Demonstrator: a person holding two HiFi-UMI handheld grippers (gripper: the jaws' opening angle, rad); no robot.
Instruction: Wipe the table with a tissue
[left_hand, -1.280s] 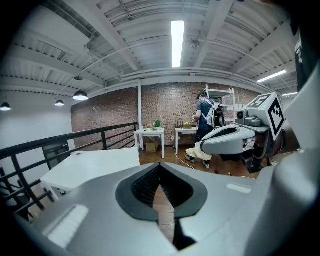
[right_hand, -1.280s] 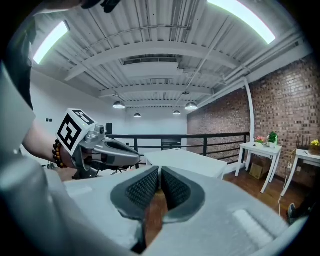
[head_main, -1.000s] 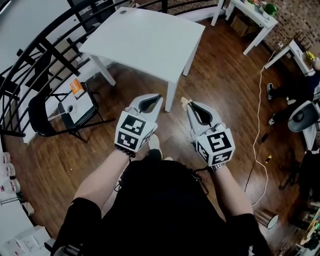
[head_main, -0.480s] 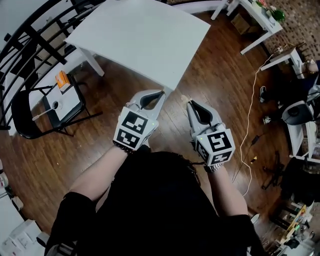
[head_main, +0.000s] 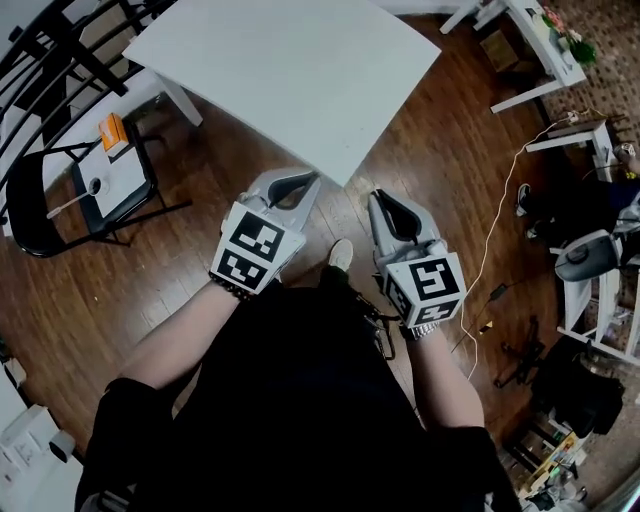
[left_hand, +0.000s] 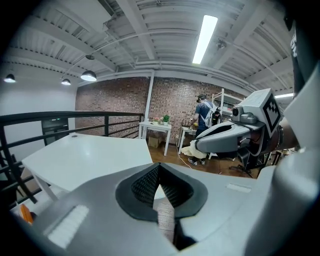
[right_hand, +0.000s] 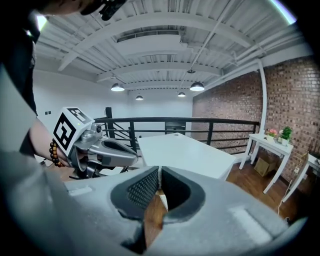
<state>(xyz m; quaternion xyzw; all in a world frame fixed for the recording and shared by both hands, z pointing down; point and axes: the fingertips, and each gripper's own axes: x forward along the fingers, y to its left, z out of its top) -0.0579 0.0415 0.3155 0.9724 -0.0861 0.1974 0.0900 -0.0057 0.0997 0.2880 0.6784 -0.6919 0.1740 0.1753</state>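
Observation:
The white table fills the top of the head view, and its near corner lies just ahead of both grippers. My left gripper is held in the air in front of that corner, shut, with nothing between its pads. My right gripper hovers beside it over the wooden floor, also shut. In the left gripper view a cream crumpled tissue hangs at the right gripper's tip. The table stretches ahead in the right gripper view, with the left gripper at its left.
A black folding chair with a white board on it stands left of the table. A black railing runs behind. White side tables, a floor cable and an office chair are at the right.
The table has come nearer and lower in the head view as the person walks toward it. Both grippers keep their pose and stay shut.

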